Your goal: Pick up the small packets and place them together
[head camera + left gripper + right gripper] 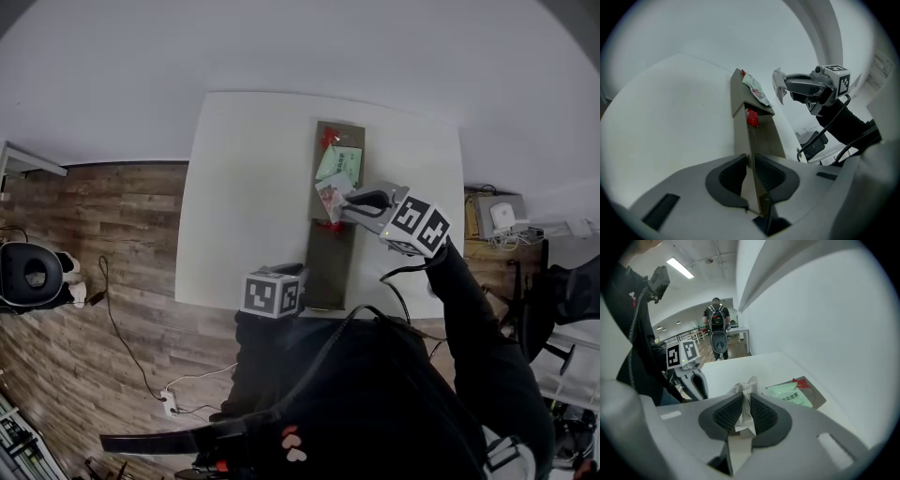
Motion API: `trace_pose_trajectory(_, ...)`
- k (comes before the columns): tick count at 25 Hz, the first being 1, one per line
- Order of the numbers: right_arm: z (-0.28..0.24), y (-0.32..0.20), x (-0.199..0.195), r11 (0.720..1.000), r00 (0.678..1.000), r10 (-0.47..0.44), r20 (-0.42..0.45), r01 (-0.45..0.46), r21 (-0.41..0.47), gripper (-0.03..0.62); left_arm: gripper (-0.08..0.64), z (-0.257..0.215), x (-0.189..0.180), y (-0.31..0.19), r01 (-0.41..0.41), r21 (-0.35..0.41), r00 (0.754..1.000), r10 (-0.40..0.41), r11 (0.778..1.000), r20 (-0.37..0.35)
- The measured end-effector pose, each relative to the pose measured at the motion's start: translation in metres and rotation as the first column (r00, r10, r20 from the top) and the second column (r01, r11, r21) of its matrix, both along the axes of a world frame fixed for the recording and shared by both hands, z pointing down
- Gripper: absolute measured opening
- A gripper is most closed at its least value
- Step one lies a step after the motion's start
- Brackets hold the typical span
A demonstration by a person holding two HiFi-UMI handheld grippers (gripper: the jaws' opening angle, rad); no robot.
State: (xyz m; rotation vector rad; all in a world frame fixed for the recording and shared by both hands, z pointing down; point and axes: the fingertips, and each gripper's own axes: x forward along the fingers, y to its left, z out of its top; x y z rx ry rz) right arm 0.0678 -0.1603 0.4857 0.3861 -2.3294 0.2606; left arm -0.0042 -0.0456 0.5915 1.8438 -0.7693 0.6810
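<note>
A long brown tray (330,267) lies on the white table (244,187). At its far end rest a green packet (338,164) and a red packet (328,139); another red packet (331,226) lies mid-tray. My right gripper (345,208) hangs above the tray's middle, shut on a whitish crinkled packet (749,391) that sticks out past its fingers (761,414). My left gripper (749,161) is at the tray's near end, shut on the tray's edge (746,140). From there the right gripper (782,88) shows with its packet (777,84) raised beside the green packet (754,89).
Wooden floor with cables and a power strip (169,401) lies left of the table. A side desk (502,220) with devices stands on the right. A black chair (33,272) is at far left. A person (717,326) stands far off in the right gripper view.
</note>
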Motion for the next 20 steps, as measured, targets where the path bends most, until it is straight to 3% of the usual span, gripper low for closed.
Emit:
trace_pose_trajectory(7, -0.001, -0.052, 0.03, 0.987, 0.988, 0.15, -0.036, -0.147, 0.06, 0.055, 0.06, -0.003, -0.001, -0.004, 0.005, 0.008, 1.0, -0.006, 1.0, 0.005)
trace_pose_trajectory(20, 0.027, -0.098, 0.035, 0.966, 0.961, 0.256, -0.106, -0.25, 0.068, 0.054, 0.06, -0.003, -0.001, -0.009, 0.003, 0.012, 1.0, -0.003, 1.0, 0.016)
